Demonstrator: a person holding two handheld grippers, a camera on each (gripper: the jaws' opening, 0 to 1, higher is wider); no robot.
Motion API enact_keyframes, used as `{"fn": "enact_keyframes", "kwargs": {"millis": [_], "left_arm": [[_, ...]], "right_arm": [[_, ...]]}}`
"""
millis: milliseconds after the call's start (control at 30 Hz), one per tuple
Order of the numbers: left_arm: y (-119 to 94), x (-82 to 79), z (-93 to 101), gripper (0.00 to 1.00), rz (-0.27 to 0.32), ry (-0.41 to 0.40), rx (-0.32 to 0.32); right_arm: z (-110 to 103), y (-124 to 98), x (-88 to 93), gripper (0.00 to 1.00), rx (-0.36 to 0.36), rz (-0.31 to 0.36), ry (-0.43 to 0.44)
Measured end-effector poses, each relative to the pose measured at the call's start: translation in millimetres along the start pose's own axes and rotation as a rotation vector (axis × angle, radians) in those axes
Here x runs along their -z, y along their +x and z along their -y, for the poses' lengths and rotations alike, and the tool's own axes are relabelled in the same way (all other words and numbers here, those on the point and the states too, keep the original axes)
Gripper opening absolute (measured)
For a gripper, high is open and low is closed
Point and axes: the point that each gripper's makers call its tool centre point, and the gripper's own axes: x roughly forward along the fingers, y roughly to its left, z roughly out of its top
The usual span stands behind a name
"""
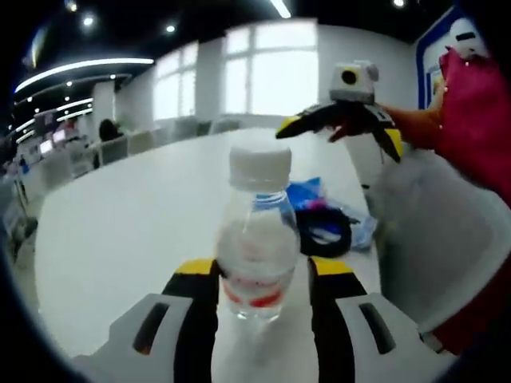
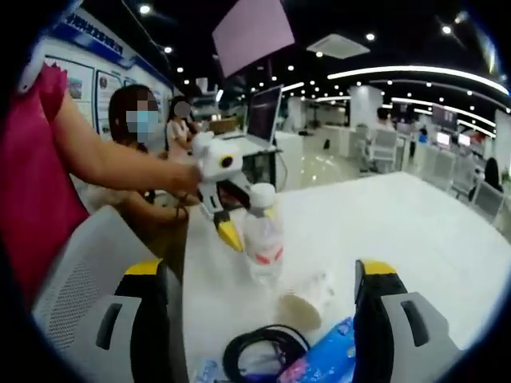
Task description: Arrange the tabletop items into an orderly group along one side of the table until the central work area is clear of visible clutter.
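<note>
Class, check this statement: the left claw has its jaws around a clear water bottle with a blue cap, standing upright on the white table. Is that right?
Not quite. The cap is white, not blue, as the left gripper view shows. The rest holds: the left claw has its jaws on either side of the clear water bottle, which stands upright on the white table.

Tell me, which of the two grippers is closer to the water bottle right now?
Left. The left gripper has its jaws on either side of the water bottle, apparently gripping it. The right gripper is open and set back from the bottle, with a paper cup lying between.
</note>
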Motion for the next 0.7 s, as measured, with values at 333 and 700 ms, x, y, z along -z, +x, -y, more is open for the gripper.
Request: {"fn": "enact_keyframes", "kwargs": {"millis": [333,700], "left_arm": [[4,0.9,-2.6,0.40,0.000,0.007,-0.020],[10,2.3,-4.1,0.36,0.013,0.023,-0.006]], "right_arm": [[9,34,-5.5,0.92,-0.052,0.008,-0.016],[10,71,-6.4,0.83,-0.110,-0.008,-0.036]]}}
